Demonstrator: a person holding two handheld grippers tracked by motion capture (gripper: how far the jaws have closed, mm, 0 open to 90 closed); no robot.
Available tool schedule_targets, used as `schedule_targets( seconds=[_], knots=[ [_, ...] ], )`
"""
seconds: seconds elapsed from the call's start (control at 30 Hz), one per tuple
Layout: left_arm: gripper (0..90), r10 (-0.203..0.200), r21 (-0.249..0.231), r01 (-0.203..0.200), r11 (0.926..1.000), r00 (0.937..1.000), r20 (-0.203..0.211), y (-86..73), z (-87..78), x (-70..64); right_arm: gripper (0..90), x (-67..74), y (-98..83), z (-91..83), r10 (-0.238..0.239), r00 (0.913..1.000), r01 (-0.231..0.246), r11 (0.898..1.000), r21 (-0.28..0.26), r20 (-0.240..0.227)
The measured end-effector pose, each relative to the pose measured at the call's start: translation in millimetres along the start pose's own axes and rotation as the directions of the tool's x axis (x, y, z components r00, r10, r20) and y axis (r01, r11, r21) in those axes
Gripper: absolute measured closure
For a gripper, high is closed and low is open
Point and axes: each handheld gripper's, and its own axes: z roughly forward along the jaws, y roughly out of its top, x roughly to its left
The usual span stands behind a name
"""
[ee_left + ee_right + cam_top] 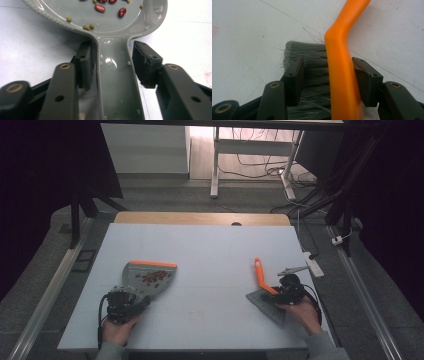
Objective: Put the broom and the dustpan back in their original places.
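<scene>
High view puts me at the release step: the sweeping looks finished, with red and green beans [153, 277] gathered in the grey dustpan [148, 276], which lies flat on the white table [210, 250] at my left, orange lip pointing away from me. My left gripper [131, 302] sits at the pan's handle end. In the left gripper view the 2 jaws stand on either side of the dustpan handle [117, 82]; the one on the view's left sits close against its edge, the other stands off with a clear gap, so I read it as let go, only modestly parted.

On my right the brush [263, 287] lies on the table, orange handle angled away, grey bristles [312, 75] toward me. My right gripper [285, 292] straddles it. In the right gripper view the pads flank the brush handle [342, 82] and bristles without visibly pinching either; I judge that grip released too, jaws fairly wide.

Next, I think both hands should back straight off along the handles. 1 risk: a jaw catching the dustpan and spilling beans.
</scene>
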Motion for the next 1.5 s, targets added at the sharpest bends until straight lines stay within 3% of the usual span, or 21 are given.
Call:
schedule_targets(
  seconds=[0.23,0.3,0.37,0.67,1.0,1.17,1.33,1.5],
  knots=[
    [34.9,0.012,-0.014,-0.012,0.9998,0.9998,0.013,-0.7,-4.0,2.0,42.5,1.6,-0.3,0.0,-0.012,0.9994,0.012,1.000,-0.003,0.034],
    [32.4,0.020,-0.018,-0.020,0.9996,0.9997,0.015,-0.8,-6.0,2.0,42.6,2.8,-0.2,-1.2,-0.020,0.9971,0.022,1.000,-0.013,0.073],
    [30.4,0.029,-0.020,-0.029,0.9994,0.9995,0.014,-0.9,-7.6,1.9,44.0,2.8,0.1,-4.6,-0.012,0.9976,0.014,0.999,-0.037,0.068],
    [27.6,0.074,-0.046,-0.073,0.9963,0.9971,0.017,-1.6,-18.4,3.5,44.1,6.6,-0.2,-12.7,-0.033,0.9953,0.042,0.994,-0.098,0.091],
    [27.6,0.152,-0.057,-0.151,0.9869,0.9881,0.022,-1.7,-30.8,5.8,44.1,10.7,-3.6,-22.1,-0.082,0.9930,0.094,0.984,-0.151,0.085],
    [27.5,0.222,-0.036,-0.221,0.9747,0.9746,0.031,-0.6,-34.9,3.2,44.1,13.2,-5.0,-24.6,-0.111,0.9894,0.125,0.977,-0.170,0.093],
    [27.2,0.280,-0.045,-0.278,0.9594,0.9589,0.043,1.1,-39.3,1.8,43.1,16.9,-7.8,-26.5,-0.139,0.9870,0.152,0.973,-0.175,0.080],
    [27.1,0.343,-0.057,-0.339,0.9389,0.9357,0.082,3.9,-38.3,-3.3,41.2,22.4,-10.5,-28.7,-0.188,0.9799,0.197,0.964,-0.179,0.067]
  ],
)
